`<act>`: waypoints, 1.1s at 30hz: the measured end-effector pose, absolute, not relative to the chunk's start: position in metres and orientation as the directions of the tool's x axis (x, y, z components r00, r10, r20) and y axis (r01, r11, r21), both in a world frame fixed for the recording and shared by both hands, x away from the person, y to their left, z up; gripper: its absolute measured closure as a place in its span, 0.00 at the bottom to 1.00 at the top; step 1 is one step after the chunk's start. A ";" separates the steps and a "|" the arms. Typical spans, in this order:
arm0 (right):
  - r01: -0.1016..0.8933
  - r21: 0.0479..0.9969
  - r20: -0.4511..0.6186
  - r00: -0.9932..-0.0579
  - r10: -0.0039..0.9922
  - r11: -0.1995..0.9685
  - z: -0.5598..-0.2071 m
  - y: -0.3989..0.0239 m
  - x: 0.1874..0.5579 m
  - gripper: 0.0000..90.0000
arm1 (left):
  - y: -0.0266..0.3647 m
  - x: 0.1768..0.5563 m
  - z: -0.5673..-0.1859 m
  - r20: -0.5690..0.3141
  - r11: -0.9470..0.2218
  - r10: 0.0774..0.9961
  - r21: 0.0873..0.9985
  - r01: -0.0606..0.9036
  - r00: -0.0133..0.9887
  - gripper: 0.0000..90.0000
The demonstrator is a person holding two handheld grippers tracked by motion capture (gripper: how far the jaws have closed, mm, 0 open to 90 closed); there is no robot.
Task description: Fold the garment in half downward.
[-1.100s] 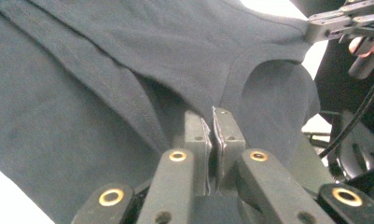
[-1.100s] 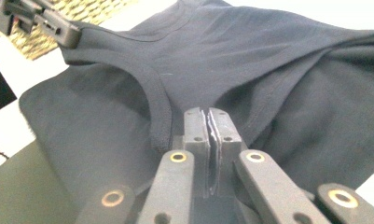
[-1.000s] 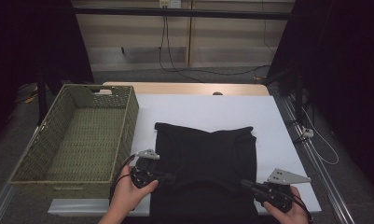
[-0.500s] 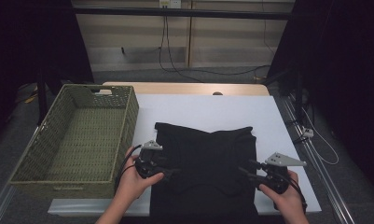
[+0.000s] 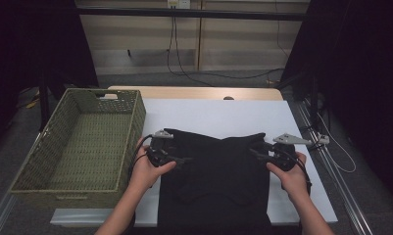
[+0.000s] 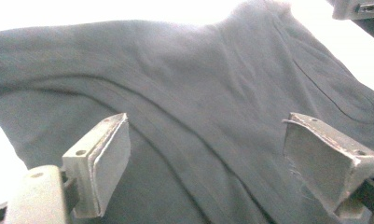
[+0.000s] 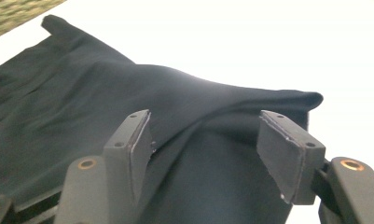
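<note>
A black garment [image 5: 217, 171] lies folded on the white table [image 5: 218, 115]. My left gripper [image 5: 183, 159] is at its left edge and my right gripper [image 5: 254, 152] at its right edge, both pointing inward over the cloth. In the left gripper view the left gripper [image 6: 205, 128] stands open above the dark fabric [image 6: 189, 88], its pads clear of it. In the right gripper view the right gripper [image 7: 205, 121] is open with a raised fold of the garment [image 7: 231, 100] lying between the jaws, unpressed. Both pairs of jaws have just been opening.
A green woven basket [image 5: 135, 122] stands on the table's left side, close to my left hand. A wooden tabletop strip [image 5: 194, 93] runs behind the white surface. Cables [image 5: 341, 152] hang at the table's right edge beside a rail.
Both hands moved away from the person, from the garment's near part to its middle. Both grippers went from shut to open. The garment's far edge now shows two raised corners.
</note>
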State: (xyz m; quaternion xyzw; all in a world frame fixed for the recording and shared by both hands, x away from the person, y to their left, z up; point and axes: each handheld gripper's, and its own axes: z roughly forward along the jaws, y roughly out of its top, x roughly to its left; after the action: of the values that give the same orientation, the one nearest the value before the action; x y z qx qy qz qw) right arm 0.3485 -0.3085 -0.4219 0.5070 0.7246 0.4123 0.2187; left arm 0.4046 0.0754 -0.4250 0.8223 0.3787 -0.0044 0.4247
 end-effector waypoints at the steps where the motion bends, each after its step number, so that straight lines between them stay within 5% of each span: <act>1: 0.555 0.818 0.088 -0.386 0.918 0.155 -0.422 -0.310 0.354 0.40 | 0.076 0.408 -0.425 -0.335 -0.342 0.615 0.702 0.625 0.714 0.17; 11: 0.590 0.801 0.079 -0.264 0.961 0.097 -0.424 -0.335 0.397 0.44 | 0.072 0.426 -0.432 -0.339 -0.333 0.631 0.694 0.638 0.698 0.16; 19: 0.646 0.763 0.114 -0.164 0.980 0.019 -0.442 -0.333 0.427 0.57 | 0.074 0.433 -0.433 -0.332 -0.331 0.638 0.696 0.637 0.694 0.16; 27: 0.713 0.698 0.210 -0.116 0.971 -0.066 -0.456 -0.334 0.435 0.93 | 0.075 0.433 -0.430 -0.330 -0.321 0.634 0.710 0.627 0.699 0.17; 33: 0.654 0.753 0.210 -0.135 0.968 -0.072 -0.446 -0.342 0.438 0.96 | 0.074 0.433 -0.428 -0.341 -0.301 0.639 0.714 0.632 0.689 0.18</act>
State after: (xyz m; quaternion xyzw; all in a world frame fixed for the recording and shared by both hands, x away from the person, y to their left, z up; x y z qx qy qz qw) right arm 0.4382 -0.3421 -0.4460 0.6247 0.6493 0.3820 0.2055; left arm 0.4326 0.0741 -0.4283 0.8066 0.3942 0.0040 0.4405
